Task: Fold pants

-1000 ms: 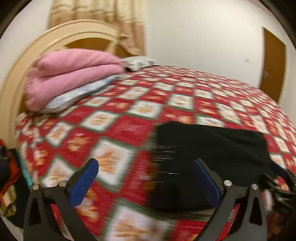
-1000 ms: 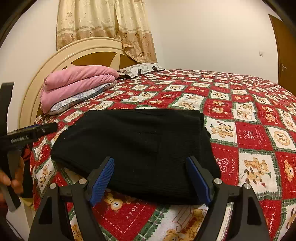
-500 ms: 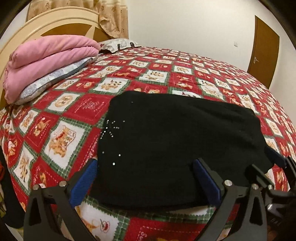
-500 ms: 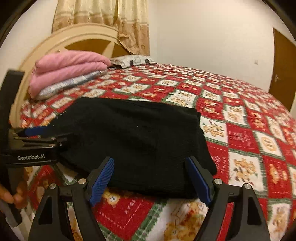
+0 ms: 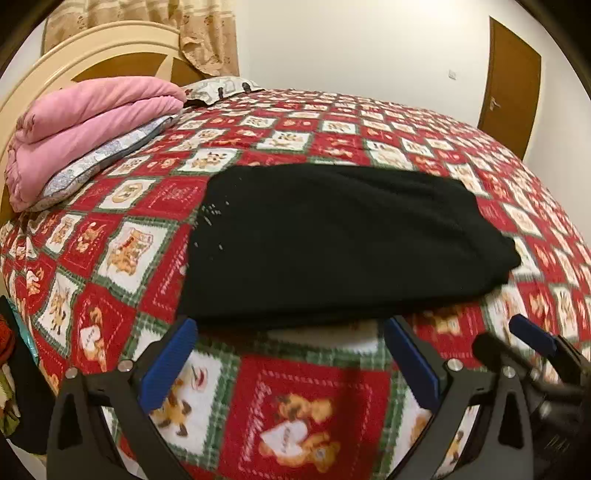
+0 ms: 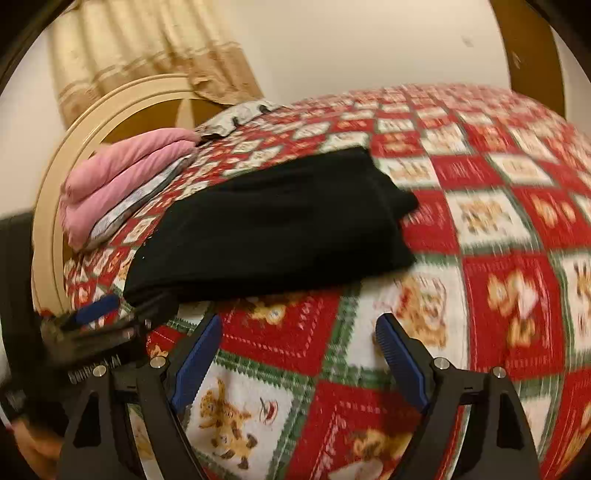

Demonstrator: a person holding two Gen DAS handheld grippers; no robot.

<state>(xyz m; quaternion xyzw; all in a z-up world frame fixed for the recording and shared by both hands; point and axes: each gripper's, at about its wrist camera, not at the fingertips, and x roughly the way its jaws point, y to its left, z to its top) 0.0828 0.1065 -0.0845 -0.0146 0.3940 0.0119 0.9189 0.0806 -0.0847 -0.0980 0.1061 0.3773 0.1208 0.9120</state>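
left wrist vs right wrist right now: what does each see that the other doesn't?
Left wrist only: the dark clothing heap past the bed's left edge, the open left gripper from behind, and the right gripper entering at lower right.
Right wrist only: the open right gripper from behind, and the left gripper entering at lower left.
Both: the folded black pants lying free, red patchwork bedspread, pink blanket, headboard, curtain, door.

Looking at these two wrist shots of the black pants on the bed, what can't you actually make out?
- Pants: layers, waistband and leg ends unreadable in both views; plain black cloth shows no detail.
- Bedspread prints: motion-blurred in the right wrist view.
- Right tool: blurred and cut off at the left wrist view's edge.
- Items at the far left: cut off by the fisheye rim.
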